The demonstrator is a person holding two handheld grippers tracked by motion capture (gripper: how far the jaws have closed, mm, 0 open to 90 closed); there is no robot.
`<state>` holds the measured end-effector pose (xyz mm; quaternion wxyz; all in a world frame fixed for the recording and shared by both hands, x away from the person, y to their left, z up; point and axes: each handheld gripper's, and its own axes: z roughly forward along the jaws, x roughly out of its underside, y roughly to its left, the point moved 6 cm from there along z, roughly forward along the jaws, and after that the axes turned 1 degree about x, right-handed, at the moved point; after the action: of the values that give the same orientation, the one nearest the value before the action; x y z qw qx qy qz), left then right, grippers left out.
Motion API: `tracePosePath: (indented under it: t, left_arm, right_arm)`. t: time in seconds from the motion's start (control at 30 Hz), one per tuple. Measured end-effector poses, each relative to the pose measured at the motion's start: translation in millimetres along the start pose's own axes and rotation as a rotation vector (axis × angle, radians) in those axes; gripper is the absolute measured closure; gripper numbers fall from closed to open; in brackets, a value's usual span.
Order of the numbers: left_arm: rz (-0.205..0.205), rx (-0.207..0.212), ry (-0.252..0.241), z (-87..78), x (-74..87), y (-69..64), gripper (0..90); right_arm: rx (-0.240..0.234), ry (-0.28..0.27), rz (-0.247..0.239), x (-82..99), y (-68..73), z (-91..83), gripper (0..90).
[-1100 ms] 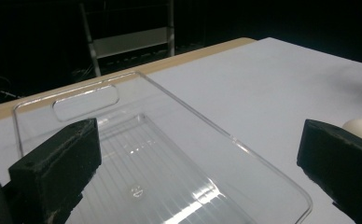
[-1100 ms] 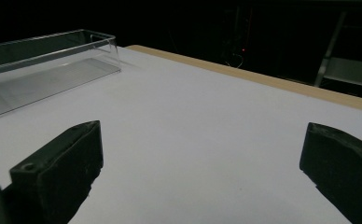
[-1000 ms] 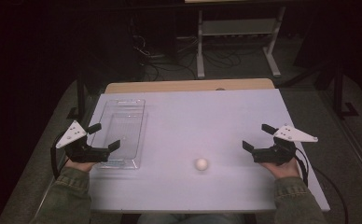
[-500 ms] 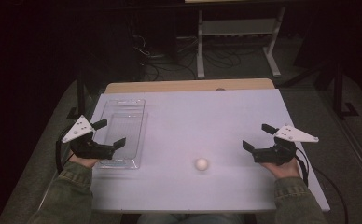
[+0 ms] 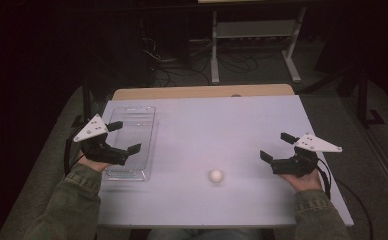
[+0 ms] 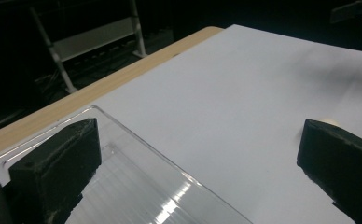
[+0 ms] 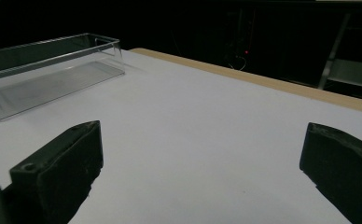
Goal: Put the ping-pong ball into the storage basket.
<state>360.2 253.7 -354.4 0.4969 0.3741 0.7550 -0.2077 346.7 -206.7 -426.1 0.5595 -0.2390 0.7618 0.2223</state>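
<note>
White table [image 5: 222,125] | clear tray [image 5: 132,142] by left edge, left hand-held gripper [image 5: 124,137] wide open, empty, over it | right hand-held gripper [image 5: 277,147] wide open, empty | ball [image 5: 215,175] near front edge: approach low, close gently, it rolls.

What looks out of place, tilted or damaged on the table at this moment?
Nothing stands out. The clear tray lies flat and square near the table's left edge, the white ball rests alone on the sheet, and the left claw and right claw are both open and hold nothing.
</note>
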Motion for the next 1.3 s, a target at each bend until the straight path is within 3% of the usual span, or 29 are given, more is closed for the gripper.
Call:
tracePosePath:
  t: [0.83,1.3]
  left_arm:
    - [0.086,0.105,0.077,24.1,-27.6,-15.0,0.0]
    - [0.140,0.151,0.103,40.0,-40.0,-30.2,0.0]
  right_arm:
    - [-0.005,-0.005,0.010,-0.3,-0.3,-0.6,0.0]
    - [-0.009,0.003,0.004,0.4,0.7,0.2,0.0]
